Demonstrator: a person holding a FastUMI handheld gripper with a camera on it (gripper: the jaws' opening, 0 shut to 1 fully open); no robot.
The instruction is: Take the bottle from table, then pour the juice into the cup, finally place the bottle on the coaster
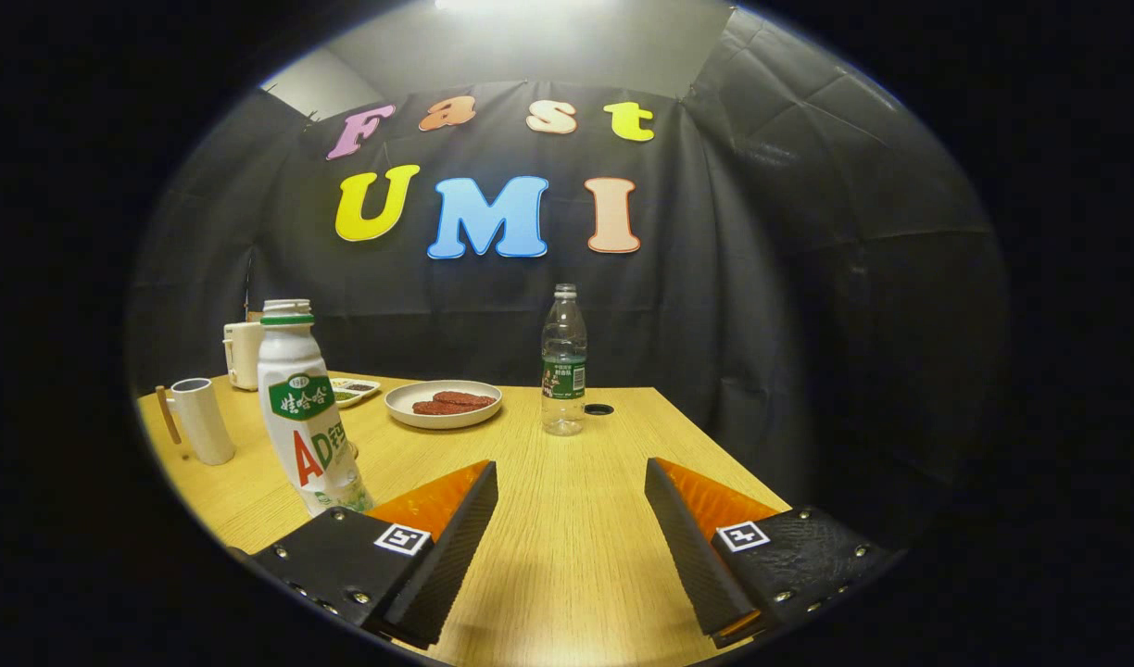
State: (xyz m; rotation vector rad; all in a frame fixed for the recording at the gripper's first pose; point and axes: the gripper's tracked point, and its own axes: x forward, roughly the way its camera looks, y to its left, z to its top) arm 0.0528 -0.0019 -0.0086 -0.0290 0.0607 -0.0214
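Tool [572,528]: fingers spread apart, gripping nothing, low over worktop [567,556]. White juice bottle [303,408]: upright, just left of left finger; cup [201,419] further left. Probably light, smooth plastic, slippery; best gripped mid-body on the label.

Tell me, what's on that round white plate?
On the plate, beyond the open gripper, lie two flat dark-red pieces. Its far rim hides nothing.

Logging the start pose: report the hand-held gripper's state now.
Hand-held gripper: open, holding nothing; only bare table between its fingers, white bottle beside the left finger.
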